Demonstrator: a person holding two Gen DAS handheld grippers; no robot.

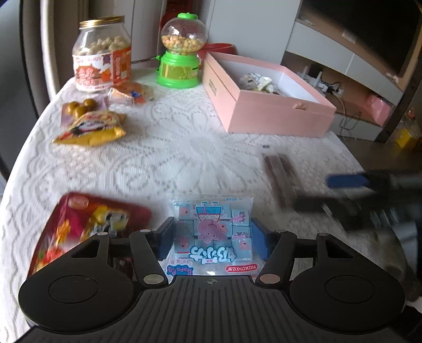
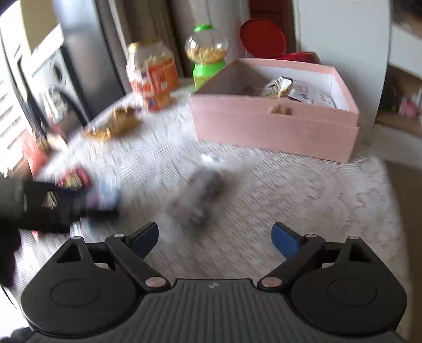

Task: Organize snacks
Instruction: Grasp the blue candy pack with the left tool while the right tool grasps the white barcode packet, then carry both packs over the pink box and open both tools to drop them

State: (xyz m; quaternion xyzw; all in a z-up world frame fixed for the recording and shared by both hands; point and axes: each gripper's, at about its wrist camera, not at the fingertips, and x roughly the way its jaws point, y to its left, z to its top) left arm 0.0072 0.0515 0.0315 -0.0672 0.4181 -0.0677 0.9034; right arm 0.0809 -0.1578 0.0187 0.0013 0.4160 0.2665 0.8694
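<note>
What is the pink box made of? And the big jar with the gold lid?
The pink box looks like matte cardboard: thick flat walls, white inside. The jar seems to be clear plastic or glass, since the snacks show through; its lid looks like shiny metal.

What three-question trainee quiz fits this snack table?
1. True or false: the pink rectangular cardboard box is empty.
2. What sits between the left gripper's jaws? A) light-blue plastic bag of small cartons B) yellow crisp packet C) gold-lidded clear jar
3. Are the right gripper's jaws open or shut?
Key: 1 false; 2 A; 3 open.
</note>
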